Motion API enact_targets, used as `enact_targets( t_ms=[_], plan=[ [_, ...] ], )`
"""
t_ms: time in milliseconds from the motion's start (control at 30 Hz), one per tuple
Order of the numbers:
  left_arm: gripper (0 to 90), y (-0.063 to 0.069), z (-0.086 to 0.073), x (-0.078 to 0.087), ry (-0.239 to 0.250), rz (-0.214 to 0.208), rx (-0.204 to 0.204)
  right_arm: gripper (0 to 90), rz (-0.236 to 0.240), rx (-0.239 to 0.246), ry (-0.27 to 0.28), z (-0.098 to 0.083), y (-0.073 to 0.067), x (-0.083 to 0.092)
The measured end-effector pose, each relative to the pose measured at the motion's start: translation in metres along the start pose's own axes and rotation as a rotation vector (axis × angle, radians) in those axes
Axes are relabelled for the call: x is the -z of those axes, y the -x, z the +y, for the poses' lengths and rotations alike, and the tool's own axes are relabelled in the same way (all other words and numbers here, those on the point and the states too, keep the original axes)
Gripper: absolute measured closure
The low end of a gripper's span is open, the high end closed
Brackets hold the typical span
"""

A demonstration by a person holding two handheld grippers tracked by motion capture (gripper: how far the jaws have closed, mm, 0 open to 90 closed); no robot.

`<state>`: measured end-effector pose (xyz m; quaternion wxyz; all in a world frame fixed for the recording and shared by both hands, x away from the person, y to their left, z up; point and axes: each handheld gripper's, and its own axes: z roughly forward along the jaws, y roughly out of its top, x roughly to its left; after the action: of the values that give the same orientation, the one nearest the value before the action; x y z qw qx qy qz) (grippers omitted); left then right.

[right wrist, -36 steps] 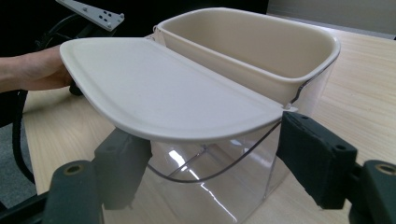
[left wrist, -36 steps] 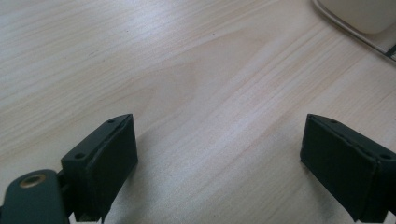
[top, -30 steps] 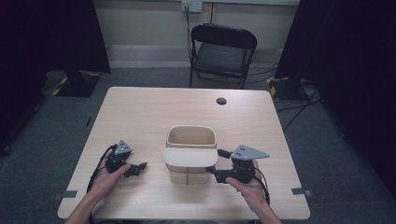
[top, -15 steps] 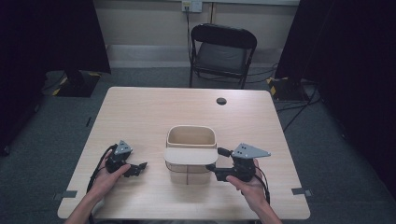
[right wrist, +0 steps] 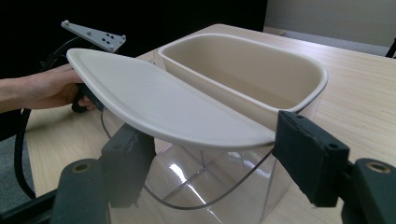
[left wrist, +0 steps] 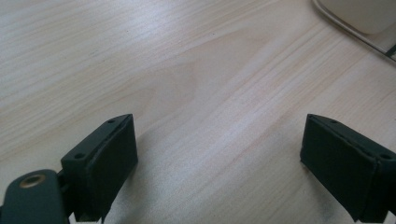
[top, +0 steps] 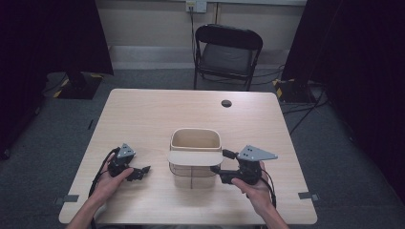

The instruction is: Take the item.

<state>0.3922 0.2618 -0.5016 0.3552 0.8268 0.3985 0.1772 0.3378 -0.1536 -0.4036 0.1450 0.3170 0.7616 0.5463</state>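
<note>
- Clear bin point(top: 193, 172) with a cream inner tub point(top: 196, 140), standing near the middle of the counter point(top: 157, 114), a bit toward the near edge.
- Flat cream lid point(top: 195, 158) lying across the near part of the bin top, long way running left to right, tub behind it left uncovered.
- Right tool point(top: 216, 170) just beside the bin's right side, pointing left at the right end of the lid.
- Seen from the right tool's own view: lid point(right wrist: 159, 100) tip sitting between the two black jaws, jaws partway apart and just been closing, no squeeze on the lid yet as far as can be told.
- Left tool point(top: 143, 170) resting near the left near corner of the counter, jaws wide apart, nothing between them but bare wood point(left wrist: 196, 84).
- Left tool a little way off from the bin; right tool much nearer.
- Best guess for the coming move: pinch the lid's right end, since the lid lies straight ahead of the right tool.
</note>
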Motion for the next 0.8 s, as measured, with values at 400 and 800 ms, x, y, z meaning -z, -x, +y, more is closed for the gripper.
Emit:
enact_targets(
  t_ms=[400, 800],
  plan=[
    [10.2, 0.0001, 0.0, -0.0001, 0.001, 0.0, 0.002, 32.1, 0.01, -0.001, 0.017, 0.0063, 0.0012, 0.0022],
    [10.2, 0.0001, 0.0, -0.0001, 0.001, 0.0, 0.002, 36.1, 0.03, 0.0, 0.031, 0.0099, 0.0002, 0.0023]
  ],
)
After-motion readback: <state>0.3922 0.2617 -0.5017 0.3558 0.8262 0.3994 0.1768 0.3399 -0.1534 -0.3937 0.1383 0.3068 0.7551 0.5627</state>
